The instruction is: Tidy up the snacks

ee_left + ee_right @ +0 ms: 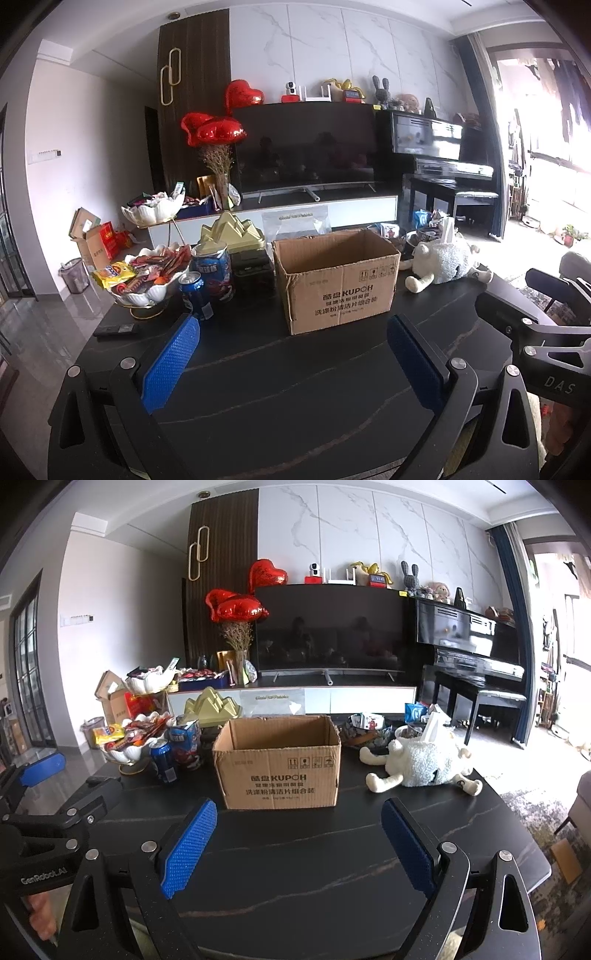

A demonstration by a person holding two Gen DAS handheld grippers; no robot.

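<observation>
cardboard box [277, 764] between blue can [164, 762] and plush sheep [421, 762]; both grippers' jaws apart, empty.

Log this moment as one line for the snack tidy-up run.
left gripper: open, empty | right gripper: open, empty | cardboard box: open, on table | snack bowl: full, left of box

A marble-panelled wall [369, 528] is seen far behind a dark television [332, 627]; a black piano [476, 642] is lit by daylight from the right.
</observation>
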